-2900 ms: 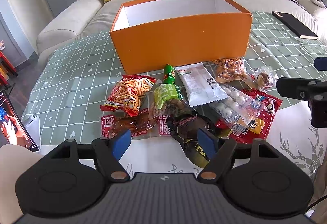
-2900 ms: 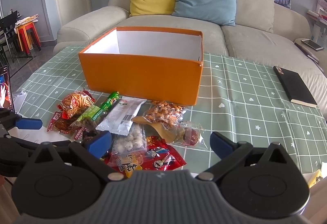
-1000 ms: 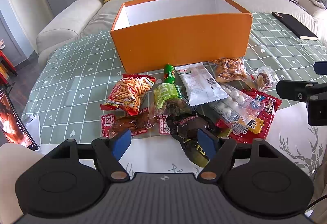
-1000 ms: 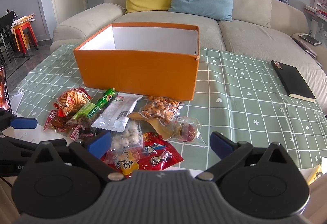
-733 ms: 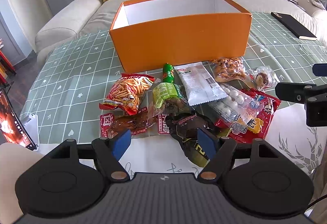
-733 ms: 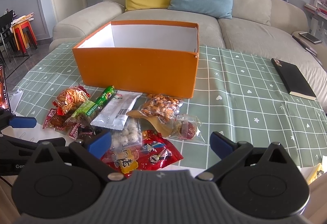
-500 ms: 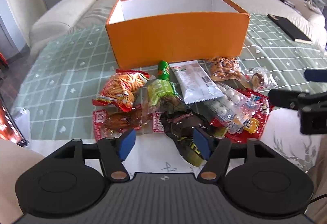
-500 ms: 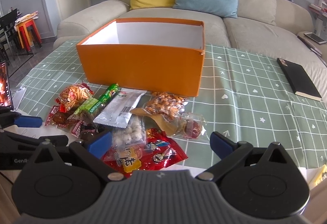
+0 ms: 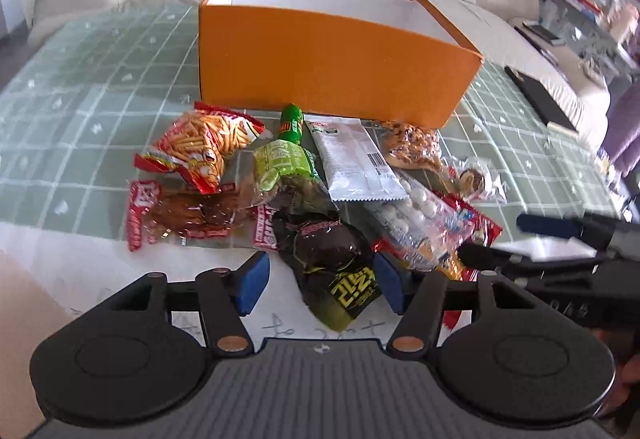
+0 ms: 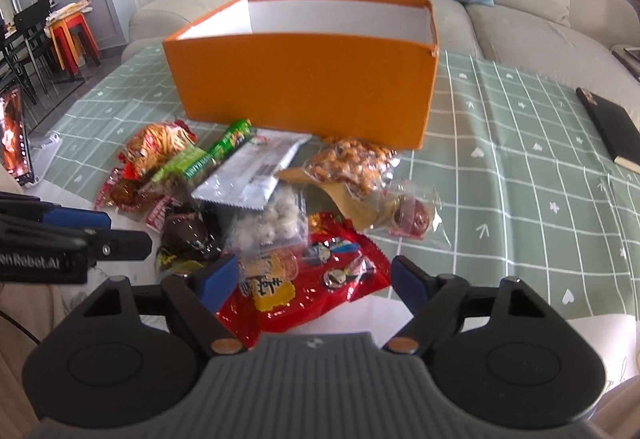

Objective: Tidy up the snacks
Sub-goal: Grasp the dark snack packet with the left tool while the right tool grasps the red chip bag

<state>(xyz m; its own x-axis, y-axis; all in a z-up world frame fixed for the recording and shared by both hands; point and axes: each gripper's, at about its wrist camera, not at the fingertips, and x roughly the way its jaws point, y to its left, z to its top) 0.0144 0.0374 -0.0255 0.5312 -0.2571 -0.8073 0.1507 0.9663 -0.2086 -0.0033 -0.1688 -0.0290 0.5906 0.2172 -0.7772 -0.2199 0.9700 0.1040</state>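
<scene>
Both tools nearer, jaws apart, over roughly ten snack packets (image 9: 344, 175); one orange box (image 9: 328, 51).

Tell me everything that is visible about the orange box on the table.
The orange box is a large, lidless rectangular carton, looking like smooth card, orange outside and white inside. It stands upright on the green checked tablecloth, in front of the sofa. No contents show above its rim; its floor is hidden. The snack pile lies along its near wall: the green tube and the nut bag reach its base, though contact is unclear. Neither gripper touches it.
</scene>
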